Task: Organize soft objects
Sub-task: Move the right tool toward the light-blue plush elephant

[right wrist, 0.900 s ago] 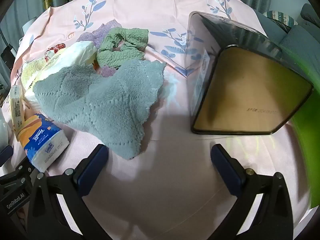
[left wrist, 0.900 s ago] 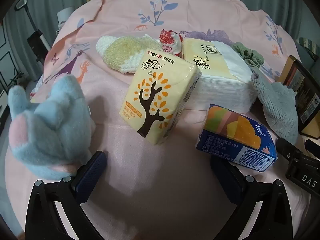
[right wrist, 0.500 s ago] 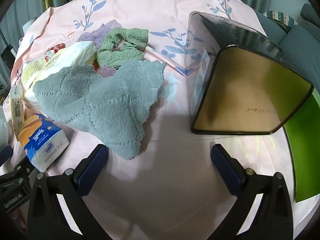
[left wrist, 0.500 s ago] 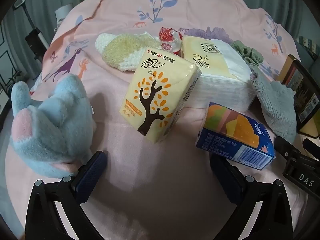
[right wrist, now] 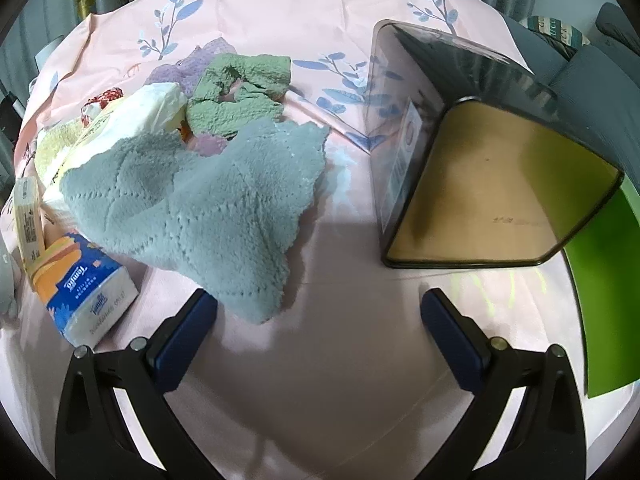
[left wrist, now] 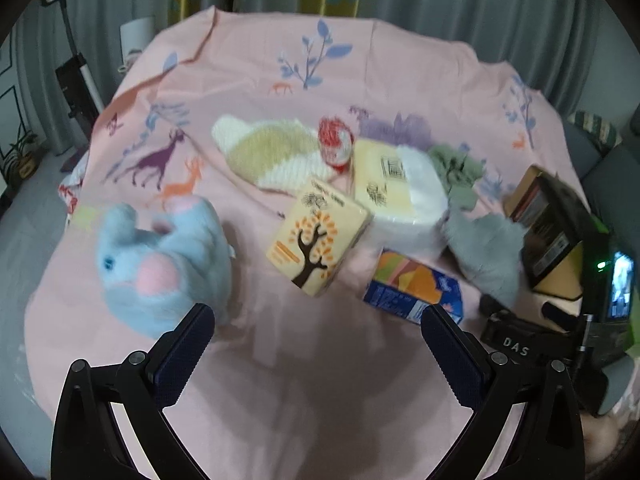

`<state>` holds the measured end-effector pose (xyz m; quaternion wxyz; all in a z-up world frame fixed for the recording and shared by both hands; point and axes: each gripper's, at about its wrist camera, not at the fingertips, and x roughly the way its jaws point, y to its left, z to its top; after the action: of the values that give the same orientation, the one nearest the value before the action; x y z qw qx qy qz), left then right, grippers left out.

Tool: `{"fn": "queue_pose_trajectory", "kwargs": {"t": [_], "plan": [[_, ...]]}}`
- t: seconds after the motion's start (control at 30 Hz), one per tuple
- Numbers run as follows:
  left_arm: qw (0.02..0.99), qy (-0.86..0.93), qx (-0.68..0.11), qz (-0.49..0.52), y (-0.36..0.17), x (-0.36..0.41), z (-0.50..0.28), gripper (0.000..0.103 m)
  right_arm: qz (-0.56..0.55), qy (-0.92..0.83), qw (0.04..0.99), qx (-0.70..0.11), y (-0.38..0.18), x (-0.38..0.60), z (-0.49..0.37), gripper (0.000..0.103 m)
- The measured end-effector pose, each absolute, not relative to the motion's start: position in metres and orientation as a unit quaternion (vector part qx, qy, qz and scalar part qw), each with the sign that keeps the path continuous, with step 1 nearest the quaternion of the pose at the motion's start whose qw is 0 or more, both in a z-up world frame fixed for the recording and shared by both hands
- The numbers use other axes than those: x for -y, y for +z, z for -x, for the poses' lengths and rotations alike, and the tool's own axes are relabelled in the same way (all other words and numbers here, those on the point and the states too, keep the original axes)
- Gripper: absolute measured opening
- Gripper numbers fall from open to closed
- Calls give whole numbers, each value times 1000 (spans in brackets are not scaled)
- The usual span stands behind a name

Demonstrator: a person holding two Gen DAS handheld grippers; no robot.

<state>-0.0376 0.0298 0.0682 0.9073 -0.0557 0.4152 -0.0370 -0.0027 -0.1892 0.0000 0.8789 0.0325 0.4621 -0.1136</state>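
Note:
On the pink tablecloth, the left wrist view shows a blue plush toy (left wrist: 160, 264) just beyond my left fingertip. Past it lie a yellow tissue pack with a tree print (left wrist: 316, 240), a blue and orange tissue pack (left wrist: 416, 284), a larger yellow-white tissue pack (left wrist: 396, 188), a knitted cream and yellow piece (left wrist: 268, 152) and a red-white item (left wrist: 336, 144). My left gripper (left wrist: 318, 320) is open and empty. In the right wrist view a grey-blue towel (right wrist: 208, 204) reaches down beside the left finger of my open, empty right gripper (right wrist: 320, 308). A green cloth (right wrist: 240, 92) lies behind it.
A dark open box (right wrist: 492, 196) with a tan inside lies on its side at the right, a green sheet (right wrist: 600, 300) under its far edge. The other gripper's black body (left wrist: 532, 340) shows at the right of the left wrist view. Curtains hang behind the round table.
The left gripper has pulled back and tilted up, so the objects look smaller and farther and the curtains come into view. The right gripper has barely moved.

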Motion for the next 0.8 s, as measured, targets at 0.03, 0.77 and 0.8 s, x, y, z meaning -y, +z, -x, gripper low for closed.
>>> {"fn": "queue_pose_trajectory", "kwargs": {"t": [0.03, 0.77, 0.8], "plan": [[909, -36, -412, 57, 71, -32, 40, 103, -41, -113, 876, -468, 3, 189, 5, 101], [916, -24, -378, 130, 109, -97, 70, 103, 16, -19, 931, -365, 135, 110, 45, 102], [917, -21, -375, 133, 110, -100, 70, 103, 22, -9, 929, -370, 141, 102, 39, 101]]}}
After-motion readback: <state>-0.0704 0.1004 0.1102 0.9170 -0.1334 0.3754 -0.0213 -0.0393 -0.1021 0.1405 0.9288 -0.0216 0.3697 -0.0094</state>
